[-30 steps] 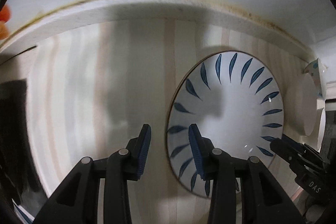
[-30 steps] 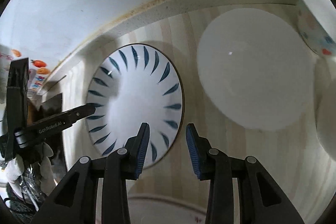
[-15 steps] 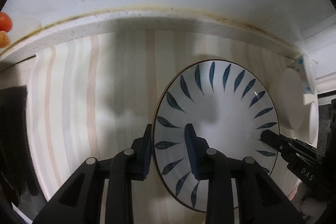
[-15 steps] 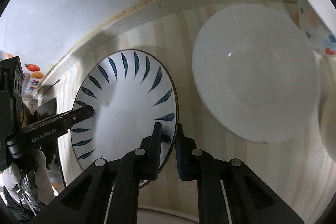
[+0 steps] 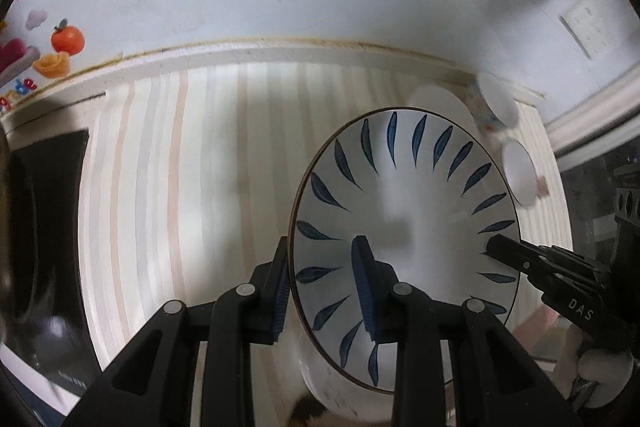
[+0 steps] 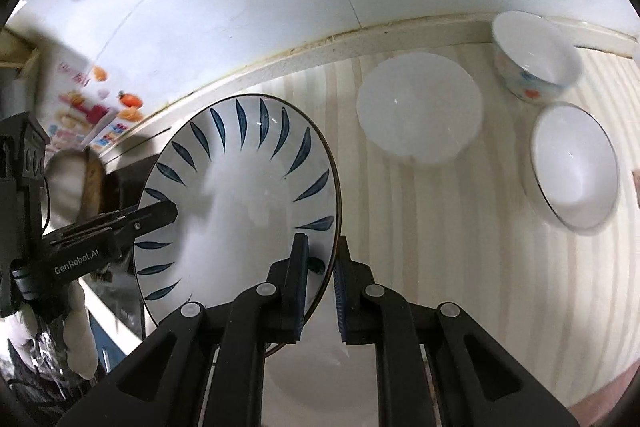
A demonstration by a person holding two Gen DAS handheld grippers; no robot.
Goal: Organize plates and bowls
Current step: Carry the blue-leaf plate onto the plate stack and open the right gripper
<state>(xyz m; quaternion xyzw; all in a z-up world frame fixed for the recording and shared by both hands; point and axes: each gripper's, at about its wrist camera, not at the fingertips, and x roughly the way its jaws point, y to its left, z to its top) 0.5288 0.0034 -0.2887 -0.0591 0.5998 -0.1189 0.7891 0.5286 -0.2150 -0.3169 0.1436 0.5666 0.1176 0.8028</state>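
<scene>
A white plate with blue leaf marks (image 5: 404, 227) (image 6: 240, 195) hangs tilted above the striped tabletop (image 6: 440, 227). My left gripper (image 5: 322, 283) is shut on its left rim, one pad under the plate and one on its face. On the opposite rim my right gripper (image 6: 322, 279) is shut as well. Each gripper shows in the other's view: the right one (image 5: 520, 259) and the left one (image 6: 152, 215), both with tips on the plate.
On the table to the right stand a plain white plate (image 6: 418, 107), a flower-patterned bowl (image 6: 532, 59) and a white dark-rimmed bowl (image 6: 574, 163). A white dish (image 6: 312, 387) lies below the held plate. A dark appliance (image 5: 40, 227) sits at the left; the wall runs behind.
Both grippers closed on the blue-leaf plate's rim and lifted it off the table. Both views pulled up and back, so more of the wall and the bowls shows.
</scene>
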